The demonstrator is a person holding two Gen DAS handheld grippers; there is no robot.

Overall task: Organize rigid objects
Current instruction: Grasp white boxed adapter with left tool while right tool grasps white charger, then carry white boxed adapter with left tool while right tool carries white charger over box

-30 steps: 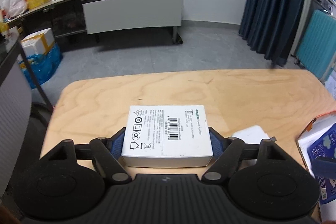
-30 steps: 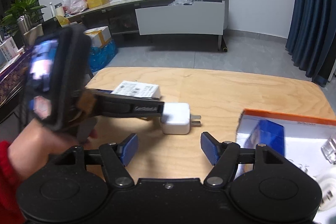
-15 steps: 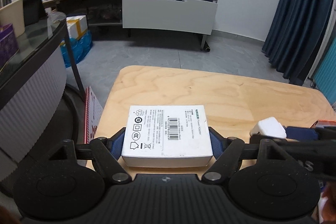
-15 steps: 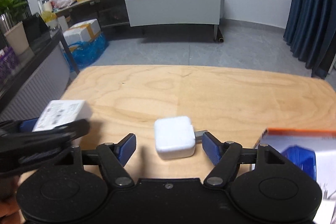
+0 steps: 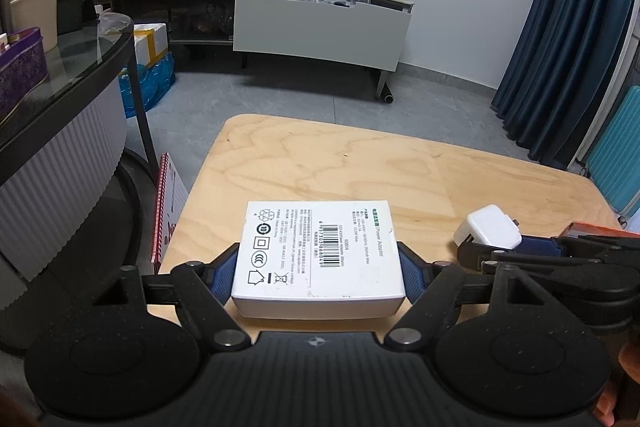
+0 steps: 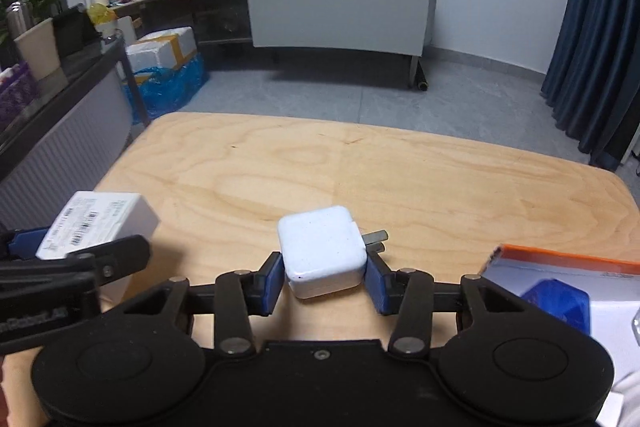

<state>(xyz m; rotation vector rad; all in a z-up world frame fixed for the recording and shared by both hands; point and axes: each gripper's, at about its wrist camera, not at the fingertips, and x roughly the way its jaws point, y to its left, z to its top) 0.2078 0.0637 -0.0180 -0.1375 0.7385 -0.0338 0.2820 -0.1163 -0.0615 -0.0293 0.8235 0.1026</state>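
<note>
On the smooth pale wooden table (image 6: 400, 179), with its wavy grain and rounded corners, you have two white things in your claws. Your left gripper (image 5: 318, 269) is closed tight on a flat white cardboard box (image 5: 318, 251). The box is a rectangle with sharp edges, a barcode and small black print on top, and blue pads (image 5: 224, 273) press both of its sides. It sits near the table's left edge.

Your right gripper (image 6: 323, 281) has its blue pads (image 6: 273, 283) right against a white power adapter (image 6: 322, 255), closed on it. The adapter is a shiny plastic cube with soft round corners and two metal prongs (image 6: 374, 241) poking out to the right. It rests on the table, right of the box. An orange-edged box (image 6: 568, 263) lies at the table's right side.
</note>
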